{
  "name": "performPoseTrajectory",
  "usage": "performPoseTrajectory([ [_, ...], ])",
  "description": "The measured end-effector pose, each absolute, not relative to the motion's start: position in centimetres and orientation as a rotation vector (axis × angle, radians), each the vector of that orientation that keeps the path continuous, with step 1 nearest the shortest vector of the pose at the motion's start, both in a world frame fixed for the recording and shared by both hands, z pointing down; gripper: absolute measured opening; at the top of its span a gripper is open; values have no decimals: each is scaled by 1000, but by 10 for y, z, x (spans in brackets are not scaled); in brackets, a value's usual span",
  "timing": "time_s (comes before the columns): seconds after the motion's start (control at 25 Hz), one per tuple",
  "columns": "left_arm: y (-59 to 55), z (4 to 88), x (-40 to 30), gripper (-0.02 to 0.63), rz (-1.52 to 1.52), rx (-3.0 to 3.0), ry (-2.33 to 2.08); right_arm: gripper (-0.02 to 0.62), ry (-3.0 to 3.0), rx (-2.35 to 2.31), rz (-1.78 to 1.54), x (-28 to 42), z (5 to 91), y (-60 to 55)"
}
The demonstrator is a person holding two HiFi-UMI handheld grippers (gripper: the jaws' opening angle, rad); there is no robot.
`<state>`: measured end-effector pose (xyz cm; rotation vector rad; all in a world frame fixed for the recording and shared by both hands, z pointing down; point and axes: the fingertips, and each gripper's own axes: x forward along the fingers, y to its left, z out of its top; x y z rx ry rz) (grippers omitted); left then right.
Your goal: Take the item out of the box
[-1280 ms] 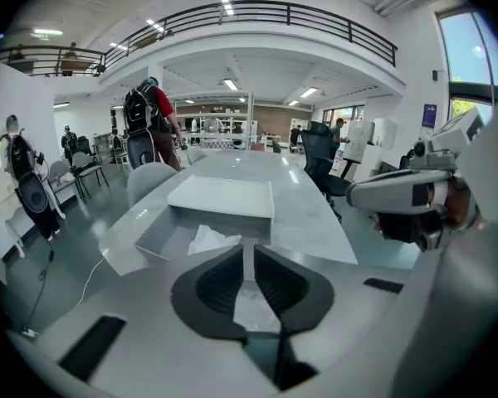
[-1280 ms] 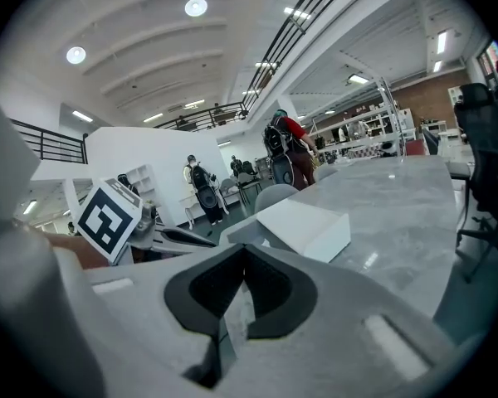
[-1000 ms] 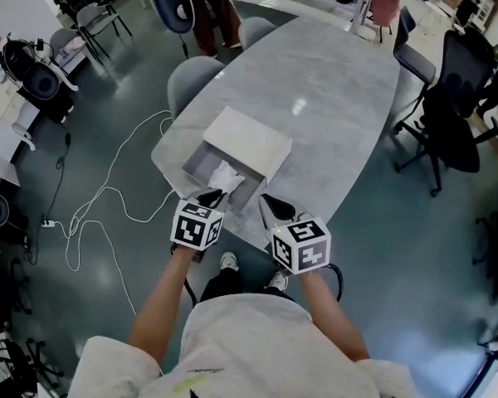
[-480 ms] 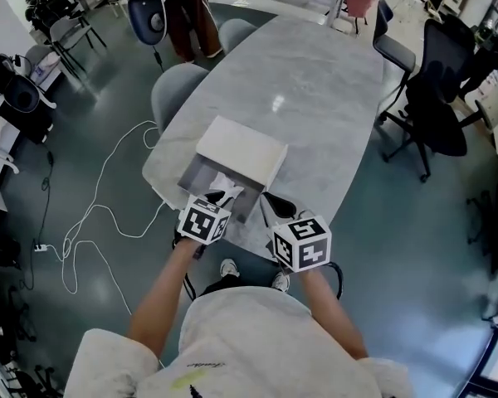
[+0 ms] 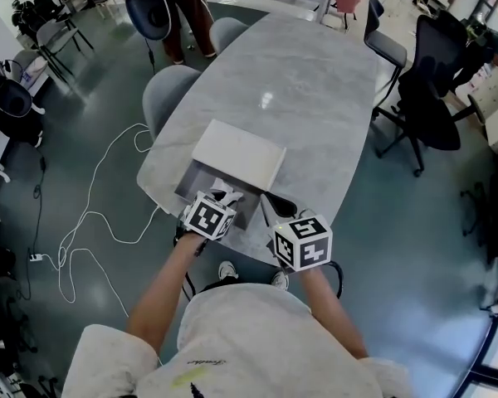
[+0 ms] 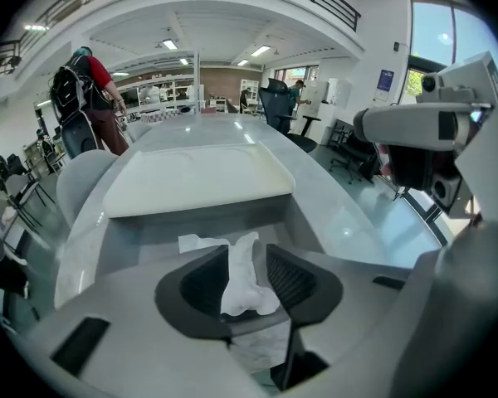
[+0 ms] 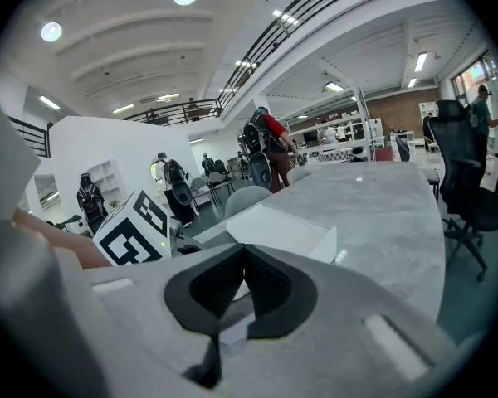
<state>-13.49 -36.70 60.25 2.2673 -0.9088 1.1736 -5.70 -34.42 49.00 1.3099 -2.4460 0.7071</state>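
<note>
Position at far left: left gripper [image 6: 247, 254] poised over the open near end of the box [image 5: 191, 185], jaws opening, pads not pressing. Standing between those pads: white crumpled item [image 6: 242, 279], an upright twist of thin sheet, paper or cloth not determinable. Lower part resting in the box's exposed tray [image 6: 149, 230]; one flat flap trailing toward the box's left wall. Not yet out of the box. Far end of the box covered by white lid [image 6: 199, 177]; box itself seated at the near edge of the table [image 5: 315, 81]. Just outside the box's near right corner: right gripper [image 7: 243, 251], jaws closed tip to tip, nothing between them. Handling assessment, as judgement only: very light, limp, no stiffness to speak of; likely to sag, unfold or trail once lifted; liable to tear if paper and pulled against a snag on the box's wall. Slip risk judged low given ribbed pads, provided enough layers caught. Recommended hold: on the bunched upright ridge at the middle of the twist, the thickest gathering of layers; not on the loose flap. Recommended lift: straight up out of the box, clear of the lid's edge. Possible dragging of the light box along with a snagged item; steadying of the box's near wall available from right gripper.
</note>
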Motion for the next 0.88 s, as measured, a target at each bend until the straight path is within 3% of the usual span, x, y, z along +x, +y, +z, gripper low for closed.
performPoseTrajectory([
  [0.64, -376, 636, -125, 116, 1422, 2211, -757, 5, -2393, 1408, 735, -39, 495, -356],
  [0.8, -379, 630, -127, 37, 1385, 2219, -793, 5, -2394, 1403, 740, -39, 495, -355],
  [0.88, -379, 629, -130, 29, 1357, 2217, -813, 5, -2397, 1392, 741, -41, 496, -353],
])
